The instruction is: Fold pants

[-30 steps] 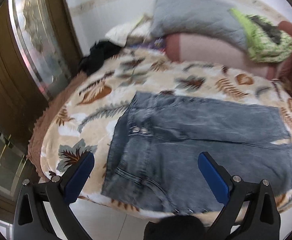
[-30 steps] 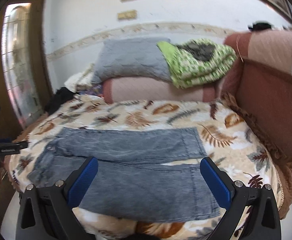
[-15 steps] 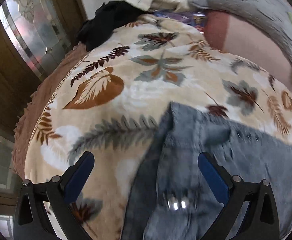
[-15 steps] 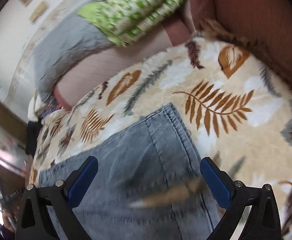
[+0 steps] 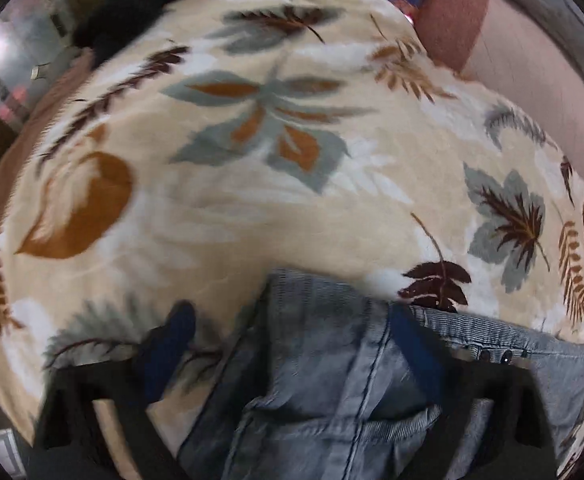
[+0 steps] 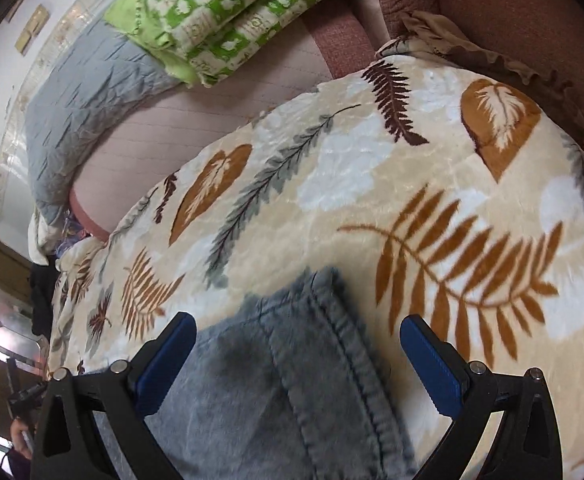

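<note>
Grey-blue denim pants lie flat on a leaf-print blanket [image 5: 220, 200]. In the left wrist view the waistband corner [image 5: 315, 344] sits between the blue pads of my left gripper [image 5: 292, 344], which is open and close over it; the view is blurred. In the right wrist view the far leg's hem corner [image 6: 315, 344] lies between the pads of my right gripper [image 6: 297, 344], which is open and just above the cloth. Neither gripper holds anything.
The leaf-print blanket [image 6: 371, 184] covers the bed. A pink bolster [image 6: 196, 112], a grey quilt [image 6: 80, 92] and a green folded blanket [image 6: 228, 12] lie at the far side. A brown padded headboard [image 6: 531, 32] is at the right. Dark clothes [image 5: 128, 12] lie at the far left.
Both grippers have dropped from a high view over the whole pants to close over the cloth: the left onto the waistband corner, the right onto the leg hem corner. Both stay open.
</note>
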